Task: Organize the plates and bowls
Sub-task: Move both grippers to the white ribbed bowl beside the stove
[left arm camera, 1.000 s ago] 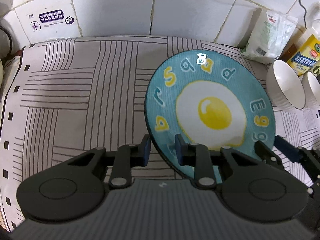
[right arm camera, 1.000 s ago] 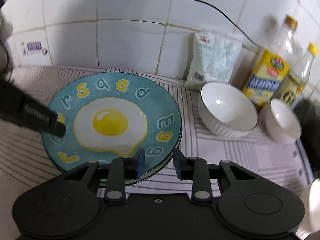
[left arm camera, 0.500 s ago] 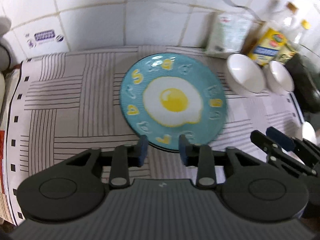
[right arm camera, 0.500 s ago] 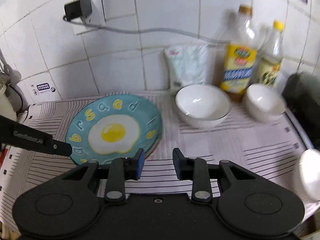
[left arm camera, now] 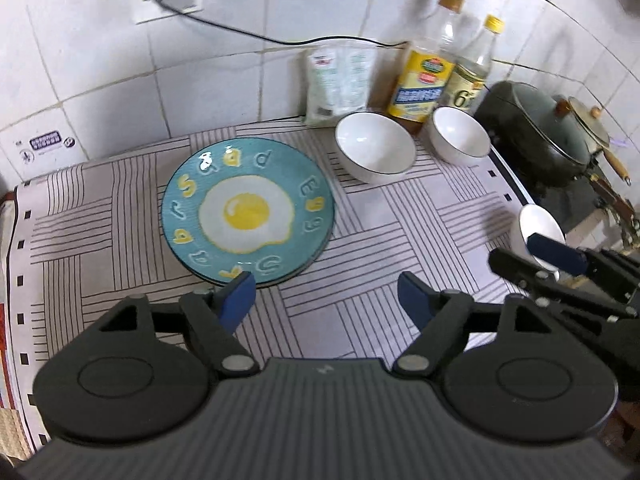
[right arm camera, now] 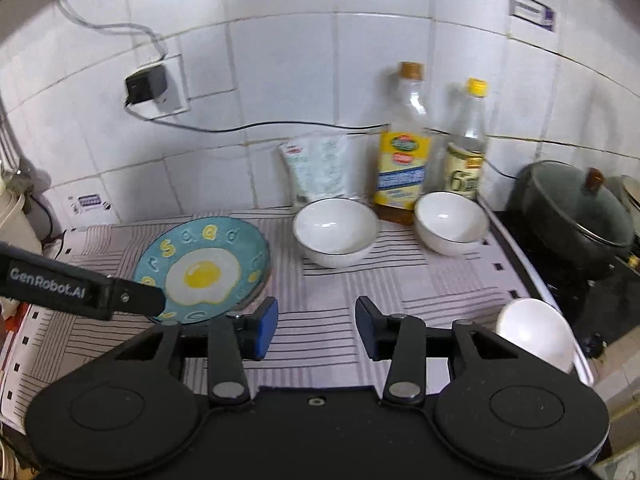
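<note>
Striped cloth [left arm camera: 380, 216] over counter, tiled wall behind. Left gripper [left arm camera: 326, 294] opening wide, empty; egg plate [left arm camera: 248, 212] just beyond its left fingertip. Right gripper [right arm camera: 316, 326] opening (nothing between), bowls [right arm camera: 335, 232] well ahead.

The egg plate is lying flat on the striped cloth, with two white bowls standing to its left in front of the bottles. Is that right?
Not quite. The two white bowls stand to the right of the egg plate, not its left, as the right wrist view shows. The rest holds: the plate lies flat on the striped cloth, and the bowls stand in front of the bottles.
</note>
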Tool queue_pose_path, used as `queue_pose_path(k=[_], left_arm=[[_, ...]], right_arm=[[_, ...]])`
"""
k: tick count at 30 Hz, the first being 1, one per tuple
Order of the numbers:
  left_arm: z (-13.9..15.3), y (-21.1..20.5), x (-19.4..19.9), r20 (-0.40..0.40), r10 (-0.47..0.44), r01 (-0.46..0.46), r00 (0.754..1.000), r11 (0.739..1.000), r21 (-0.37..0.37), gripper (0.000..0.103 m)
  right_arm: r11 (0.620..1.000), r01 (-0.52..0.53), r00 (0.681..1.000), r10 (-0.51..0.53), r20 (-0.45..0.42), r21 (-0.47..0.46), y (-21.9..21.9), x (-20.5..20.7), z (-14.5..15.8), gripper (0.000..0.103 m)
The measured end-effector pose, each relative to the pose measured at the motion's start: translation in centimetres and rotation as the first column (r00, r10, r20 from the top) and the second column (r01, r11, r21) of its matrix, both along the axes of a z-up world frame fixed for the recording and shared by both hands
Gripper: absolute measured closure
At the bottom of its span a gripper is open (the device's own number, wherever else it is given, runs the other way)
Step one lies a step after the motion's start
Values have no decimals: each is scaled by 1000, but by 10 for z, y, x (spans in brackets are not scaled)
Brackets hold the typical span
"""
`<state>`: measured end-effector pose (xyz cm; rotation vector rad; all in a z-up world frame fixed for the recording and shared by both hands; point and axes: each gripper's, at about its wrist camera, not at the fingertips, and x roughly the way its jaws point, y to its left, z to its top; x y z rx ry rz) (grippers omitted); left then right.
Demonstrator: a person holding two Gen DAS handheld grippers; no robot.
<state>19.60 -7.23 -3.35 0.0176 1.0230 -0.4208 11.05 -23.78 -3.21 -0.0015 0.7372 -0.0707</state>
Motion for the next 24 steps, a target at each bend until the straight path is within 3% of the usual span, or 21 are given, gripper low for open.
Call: queue_pose_path(k=[6,8,12,18,21,24], left_arm=[[4,-27,-21,30,-36,34,999,998,49,15],[4,-38,-28,50,-29,24,998,996,88,11],[2,-59,-37,84,-23,10,996,987,160,10],[-6,-93,-38,47,-45,37,998,986,161,10],[-14,-117,-35,26,-78,72,997,982,174,10],[-25,-141,-33,20,-117,112,993,977,181,10]], right_arm=[[999,42,999,-42,19,-11,-30,-26,7,48],[999,47,998,-46,32,-15,-38,-36,9,36],[998,42,999,-40,35,-41,-57,-51,6,31],[994,81,996,-79,37,-79,-97,-66,-14,29],[989,112,993,-107,56,-100,-122,-73,-32,16],[981,135,989,-126,75,-138,-142,-77,-48,14]])
